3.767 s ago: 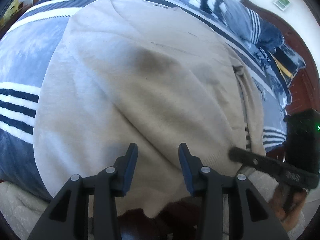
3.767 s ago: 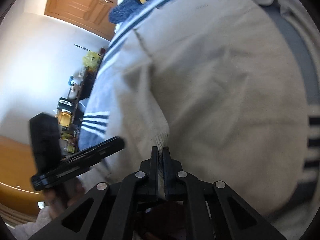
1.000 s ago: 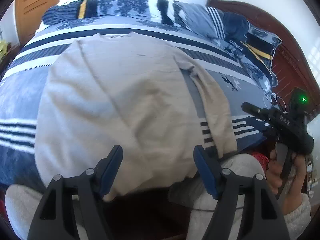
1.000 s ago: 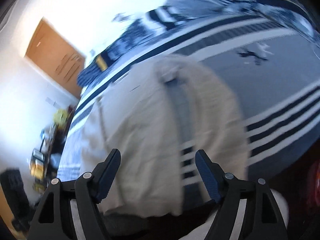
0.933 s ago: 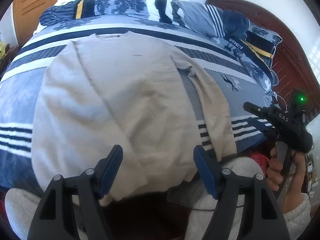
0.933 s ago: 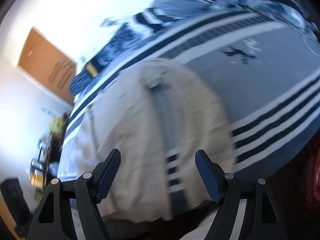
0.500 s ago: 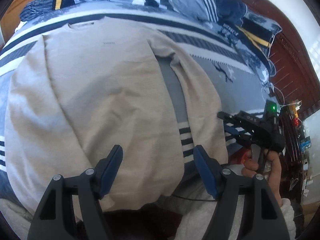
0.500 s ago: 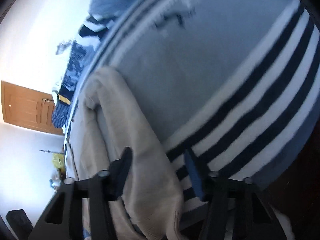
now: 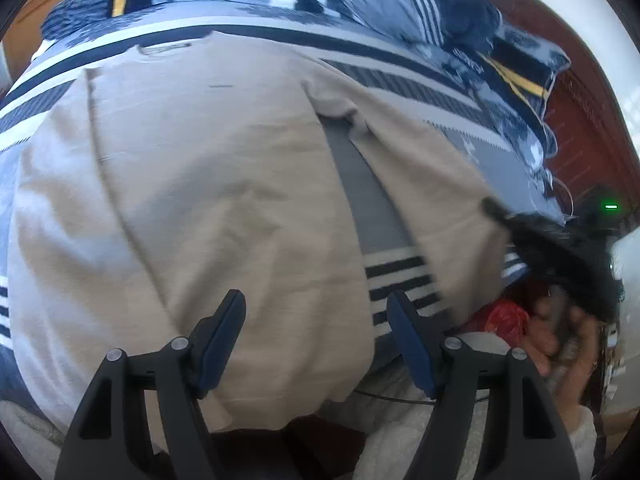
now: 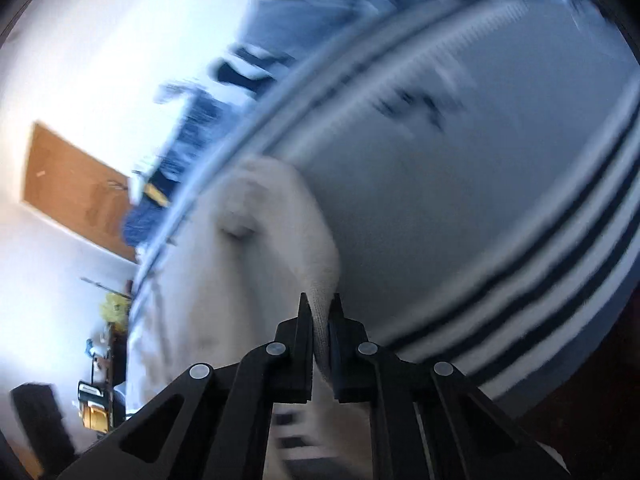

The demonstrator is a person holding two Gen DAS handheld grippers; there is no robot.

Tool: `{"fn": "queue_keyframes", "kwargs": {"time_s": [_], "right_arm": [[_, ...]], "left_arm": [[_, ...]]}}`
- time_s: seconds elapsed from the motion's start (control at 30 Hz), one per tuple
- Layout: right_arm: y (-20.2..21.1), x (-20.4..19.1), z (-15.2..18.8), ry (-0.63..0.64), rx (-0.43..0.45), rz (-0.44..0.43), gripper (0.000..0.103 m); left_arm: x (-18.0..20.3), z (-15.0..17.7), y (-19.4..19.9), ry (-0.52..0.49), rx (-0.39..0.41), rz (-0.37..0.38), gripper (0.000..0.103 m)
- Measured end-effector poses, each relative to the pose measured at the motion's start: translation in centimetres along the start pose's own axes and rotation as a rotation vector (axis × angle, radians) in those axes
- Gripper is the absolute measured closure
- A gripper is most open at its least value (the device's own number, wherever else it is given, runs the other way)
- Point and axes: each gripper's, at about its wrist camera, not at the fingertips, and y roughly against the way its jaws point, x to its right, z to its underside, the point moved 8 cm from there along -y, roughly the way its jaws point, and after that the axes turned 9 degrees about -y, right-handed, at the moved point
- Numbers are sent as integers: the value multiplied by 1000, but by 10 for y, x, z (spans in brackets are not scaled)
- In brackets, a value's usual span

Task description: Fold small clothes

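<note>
A beige long-sleeved sweater (image 9: 208,184) lies spread flat on a blue striped bedspread (image 9: 372,208), collar far, hem near me. My left gripper (image 9: 316,332) is open and empty, hovering above the hem. The right sleeve (image 9: 432,184) runs down the right side. My right gripper (image 10: 320,312) is shut on the cuff of that sleeve (image 10: 280,224), which is lifted off the bed. The right gripper shows blurred in the left wrist view (image 9: 520,228) at the sleeve's end.
Blue patterned pillows (image 9: 472,36) lie at the head of the bed before a dark red headboard (image 9: 580,120). A wooden door (image 10: 76,188) and a cluttered shelf (image 10: 96,392) stand at the left. The bed's near edge is just below the hem.
My right gripper went from wide open over the sleeve to shut on its cuff and swung with it. The left gripper stayed open and moved slightly closer to the hem.
</note>
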Motion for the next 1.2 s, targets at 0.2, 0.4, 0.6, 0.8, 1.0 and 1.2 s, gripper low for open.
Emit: {"fn": "queue_keyframes", "kwargs": {"time_s": [0.2, 0.4, 0.6, 0.8, 1.0, 1.2], "right_arm": [[24, -136, 29, 350, 52, -21, 96], [-18, -226, 119, 597, -91, -57, 96], [-109, -213, 227, 593, -337, -54, 93], [-103, -195, 218, 463, -404, -178, 36], [-96, -127, 154, 276, -311, -66, 42], [-126, -92, 167, 164, -397, -60, 60]], "left_arm": [[-53, 6, 34, 105, 43, -18, 31], [-122, 27, 56, 244, 75, -33, 31], [-166, 49, 51, 340, 62, -30, 31], [-178, 53, 40, 350, 59, 3, 31], [-154, 39, 13, 297, 31, 70, 31], [-113, 42, -31, 226, -102, 116, 31]]}}
